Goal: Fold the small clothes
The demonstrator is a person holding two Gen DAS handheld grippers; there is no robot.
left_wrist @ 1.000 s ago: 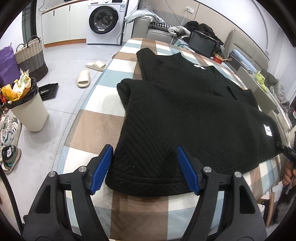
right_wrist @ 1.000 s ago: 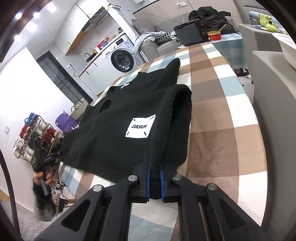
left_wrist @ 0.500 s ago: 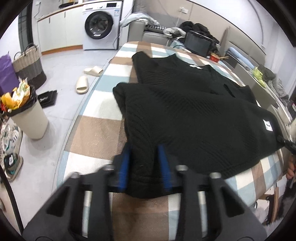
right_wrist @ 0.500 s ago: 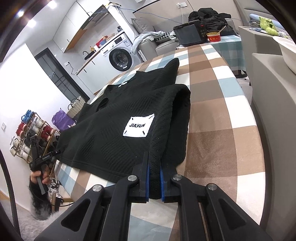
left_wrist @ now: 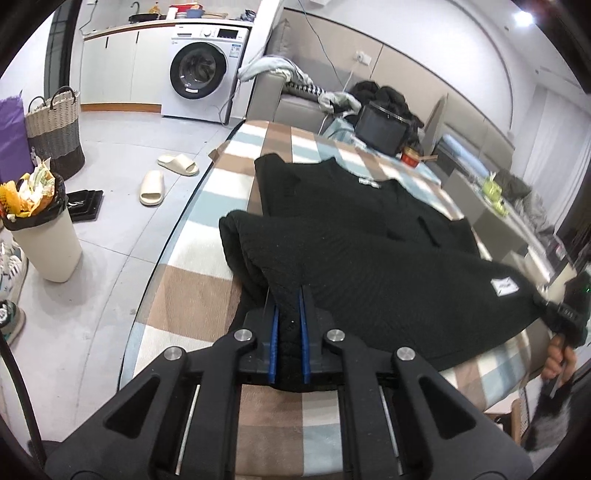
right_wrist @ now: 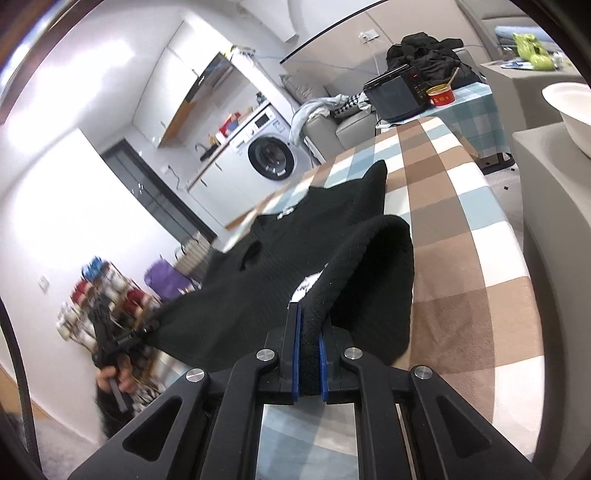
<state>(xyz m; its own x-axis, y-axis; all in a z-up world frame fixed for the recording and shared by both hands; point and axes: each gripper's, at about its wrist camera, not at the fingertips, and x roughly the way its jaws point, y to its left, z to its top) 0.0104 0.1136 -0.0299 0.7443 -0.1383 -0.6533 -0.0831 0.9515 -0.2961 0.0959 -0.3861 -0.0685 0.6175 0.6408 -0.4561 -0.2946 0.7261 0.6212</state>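
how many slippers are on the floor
2, both cream slides in the left wrist view: one slipper nearer the washing machine, the other slipper closer to the table. More may be hidden.

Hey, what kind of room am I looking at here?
Probably a lived-in apartment, kitchen and living area combined: a washing machine under a counter, a sofa piled with laundry, slippers on the floor.

I'm working in a lived-in home: a washing machine stands far left under a kitchen counter, slippers lie on the floor, a full waste bin sits near left, and a clothes-strewn sofa lies beyond the checked surface.
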